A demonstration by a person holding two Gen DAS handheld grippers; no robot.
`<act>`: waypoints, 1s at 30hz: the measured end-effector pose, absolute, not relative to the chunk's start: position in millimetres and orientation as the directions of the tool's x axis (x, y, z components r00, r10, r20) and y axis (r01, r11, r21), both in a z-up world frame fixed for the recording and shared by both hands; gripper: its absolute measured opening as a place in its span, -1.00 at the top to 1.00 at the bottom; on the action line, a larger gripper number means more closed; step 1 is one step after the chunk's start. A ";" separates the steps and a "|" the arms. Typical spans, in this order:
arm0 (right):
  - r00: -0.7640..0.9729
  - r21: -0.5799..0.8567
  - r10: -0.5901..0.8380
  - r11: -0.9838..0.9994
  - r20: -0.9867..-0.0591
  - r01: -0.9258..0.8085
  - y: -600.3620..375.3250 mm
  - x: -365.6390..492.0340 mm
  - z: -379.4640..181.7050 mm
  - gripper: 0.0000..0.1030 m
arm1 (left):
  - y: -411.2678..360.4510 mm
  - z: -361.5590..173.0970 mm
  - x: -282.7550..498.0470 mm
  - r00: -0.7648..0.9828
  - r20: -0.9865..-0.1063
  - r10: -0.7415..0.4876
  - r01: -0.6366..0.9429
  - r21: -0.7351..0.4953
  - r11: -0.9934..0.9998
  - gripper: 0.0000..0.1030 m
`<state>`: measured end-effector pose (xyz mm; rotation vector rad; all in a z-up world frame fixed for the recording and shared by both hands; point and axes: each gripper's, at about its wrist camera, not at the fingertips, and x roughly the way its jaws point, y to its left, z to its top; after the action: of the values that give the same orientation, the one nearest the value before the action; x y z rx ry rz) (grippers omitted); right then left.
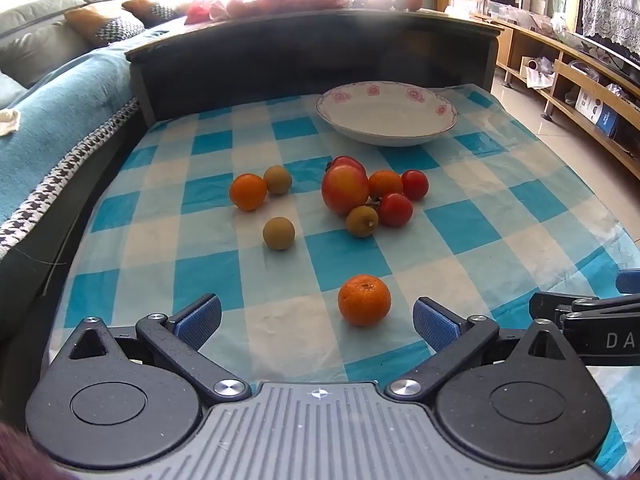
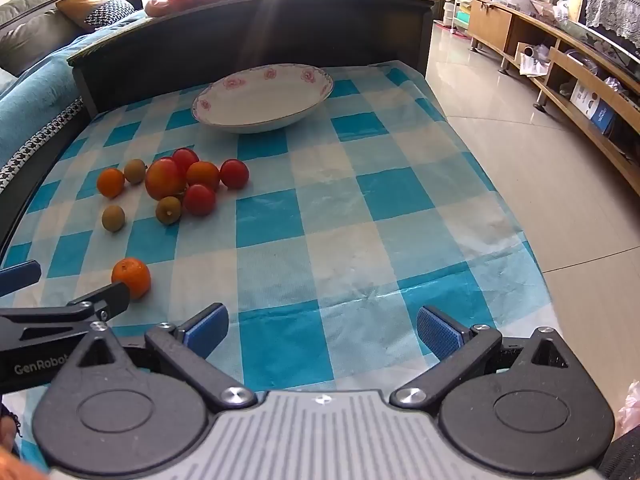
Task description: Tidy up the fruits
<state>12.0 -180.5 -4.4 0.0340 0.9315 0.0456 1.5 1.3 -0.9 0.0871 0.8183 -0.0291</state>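
A small round orange mandarin (image 1: 364,300) sits on the blue-checked tablecloth (image 1: 280,272) just ahead of the left gripper (image 1: 318,318), fingers spread and empty; the right gripper (image 2: 322,330) likewise gapes. Light, smooth and soft-skinned, it likely wants a gentle pinch across its middle.

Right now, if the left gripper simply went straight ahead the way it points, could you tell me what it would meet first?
Probably the lone orange, just ahead and slightly right of centre between the open left gripper fingers. Depth is unclear in this view.
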 end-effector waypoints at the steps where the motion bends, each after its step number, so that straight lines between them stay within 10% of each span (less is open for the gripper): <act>1: 0.601 0.050 0.055 0.998 -0.798 -0.025 -180.3 11.9 -4.7 -0.99 | 5.0 -3.7 3.7 0.680 -0.733 0.006 0.059 0.063 0.996 -1.00; 30: 0.580 0.046 0.064 0.998 -0.812 -0.045 -176.2 11.0 -7.4 -0.99 | 0.0 -8.0 3.5 0.668 -0.744 0.017 0.068 0.084 0.994 -0.99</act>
<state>11.0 -176.2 -7.4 0.0209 0.9500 0.0635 3.4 0.0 -8.1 0.1076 0.8396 -0.0286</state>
